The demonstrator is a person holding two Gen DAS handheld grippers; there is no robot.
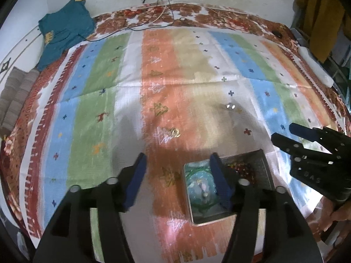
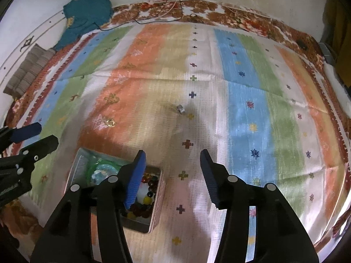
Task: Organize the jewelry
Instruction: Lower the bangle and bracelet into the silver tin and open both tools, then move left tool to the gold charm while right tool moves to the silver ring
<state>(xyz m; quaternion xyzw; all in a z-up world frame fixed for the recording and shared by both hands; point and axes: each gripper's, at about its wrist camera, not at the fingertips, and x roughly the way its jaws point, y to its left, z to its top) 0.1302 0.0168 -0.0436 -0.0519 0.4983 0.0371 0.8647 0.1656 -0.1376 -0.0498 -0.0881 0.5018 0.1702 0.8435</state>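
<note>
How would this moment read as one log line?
left gripper: open | right gripper: open | tin: holds beads | silver ring, gold ring: loose on cloth

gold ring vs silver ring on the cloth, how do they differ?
The gold ring looks yellow and lies on an orange stripe; the silver ring looks grey and lies on a pale beige stripe. The gold ring lies nearer the tin box; the silver ring lies further out. Both are loose on the cloth, outside the box, ungripped.

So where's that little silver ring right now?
The silver ring lies loose on the striped cloth, on its pale middle band beyond the open tin box, with the gold ring further left.
</note>
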